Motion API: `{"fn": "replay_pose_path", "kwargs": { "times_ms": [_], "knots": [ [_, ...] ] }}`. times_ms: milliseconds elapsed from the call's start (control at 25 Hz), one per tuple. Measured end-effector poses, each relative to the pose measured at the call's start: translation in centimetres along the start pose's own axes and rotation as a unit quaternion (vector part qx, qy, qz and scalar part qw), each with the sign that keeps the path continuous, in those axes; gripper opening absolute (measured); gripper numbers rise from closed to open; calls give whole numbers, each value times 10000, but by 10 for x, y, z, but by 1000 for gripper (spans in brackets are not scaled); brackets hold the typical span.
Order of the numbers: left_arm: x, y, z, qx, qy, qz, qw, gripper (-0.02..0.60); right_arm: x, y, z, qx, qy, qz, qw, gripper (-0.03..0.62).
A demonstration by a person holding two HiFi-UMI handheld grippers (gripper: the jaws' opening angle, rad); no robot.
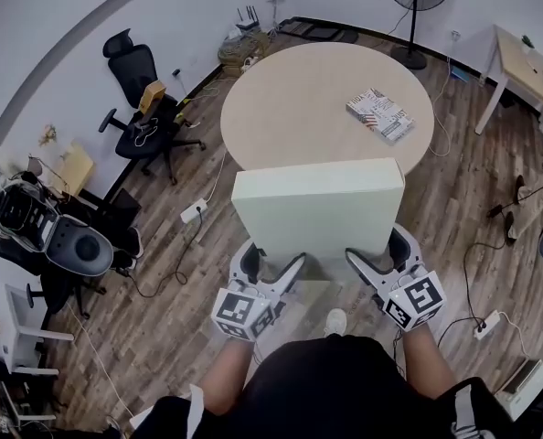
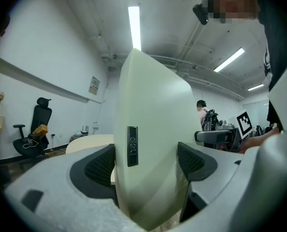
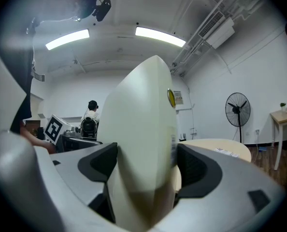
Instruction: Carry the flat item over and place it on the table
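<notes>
A flat pale cream box (image 1: 319, 208) hangs level in front of me, just short of the round wooden table (image 1: 290, 108). My left gripper (image 1: 285, 268) is shut on its near left edge, and my right gripper (image 1: 356, 262) is shut on its near right edge. In the left gripper view the flat box (image 2: 153, 144) stands edge-on between the black pads (image 2: 99, 166), with a small dark label on its edge. The right gripper view shows the flat box (image 3: 143, 149) clamped between both pads (image 3: 194, 167), with the table (image 3: 221, 146) beyond it.
A patterned book (image 1: 379, 114) lies on the right part of the table. A black office chair (image 1: 143, 99) stands at the left, a standing fan (image 1: 416, 7) behind the table, a small wooden desk (image 1: 527, 62) at far right. Cables and power strips (image 1: 194, 211) lie on the wood floor.
</notes>
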State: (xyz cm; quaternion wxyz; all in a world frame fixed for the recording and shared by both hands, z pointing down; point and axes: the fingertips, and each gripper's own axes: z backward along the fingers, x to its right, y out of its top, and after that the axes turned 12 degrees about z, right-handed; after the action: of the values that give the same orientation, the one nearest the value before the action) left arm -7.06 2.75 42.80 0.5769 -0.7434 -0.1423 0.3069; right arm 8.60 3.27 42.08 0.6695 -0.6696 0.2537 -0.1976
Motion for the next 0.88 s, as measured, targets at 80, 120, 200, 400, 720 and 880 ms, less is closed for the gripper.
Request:
{"fn": "replay_pose_path", "kwargs": {
  "times_ms": [80, 120, 200, 400, 720, 880],
  "knots": [
    [-3, 4, -17, -18, -7, -36, 10000, 383, 15, -1, -8, 34, 17, -8, 10000, 353],
    [-5, 7, -24, -32, 0, -62, 10000, 383, 22, -1, -12, 48, 32, -13, 10000, 353],
    [-9, 11, -35, -46, 32, -92, 9999, 383, 33, -1, -21, 81, 74, -17, 9999, 353],
    [-26, 20, -57, 34, 171, 34, 9998, 383, 52, 4, -47, 110, 207, 81, 9997, 353],
    [-53, 34, -97, 81, 199, 102, 9997, 383, 85, 3, -87, 55, 216, 76, 9997, 353],
    [-74, 38, -117, 73, 181, 156, 9997, 383, 98, -3, -112, -8, 198, 47, 9998, 353]
  ]
}}
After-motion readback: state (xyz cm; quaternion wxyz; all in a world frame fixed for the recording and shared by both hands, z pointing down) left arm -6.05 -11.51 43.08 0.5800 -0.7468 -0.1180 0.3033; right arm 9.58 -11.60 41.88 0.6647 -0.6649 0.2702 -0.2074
